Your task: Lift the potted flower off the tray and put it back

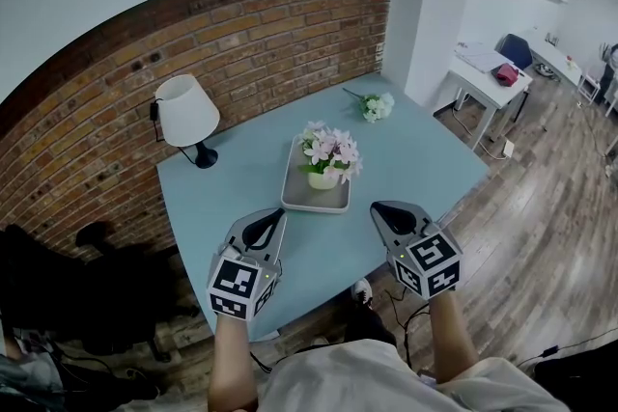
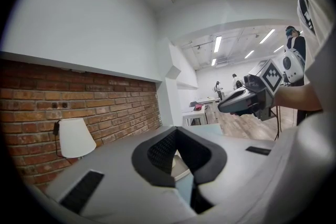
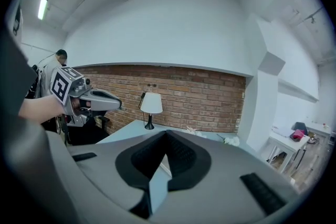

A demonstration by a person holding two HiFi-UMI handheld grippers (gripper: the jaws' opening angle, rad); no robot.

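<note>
The potted flower (image 1: 328, 156), pink and white blooms in a small pale pot, stands on the white rectangular tray (image 1: 297, 199) in the middle of the light-blue table (image 1: 415, 159). My left gripper (image 1: 276, 215) hovers just before the tray's near-left corner, shut and empty. My right gripper (image 1: 380, 207) hangs to the right of the tray's near end, also shut and empty. Neither touches the pot or tray. In the left gripper view the shut jaws (image 2: 176, 135) fill the foreground and hide the pot. In the right gripper view the shut jaws (image 3: 167, 135) do the same.
A white table lamp (image 1: 188, 115) stands at the table's back left by the brick wall. A loose flower sprig (image 1: 375, 105) lies at the far right corner. A white desk (image 1: 488, 72) stands beyond on the wooden floor. People stand far off in the room (image 2: 217, 87).
</note>
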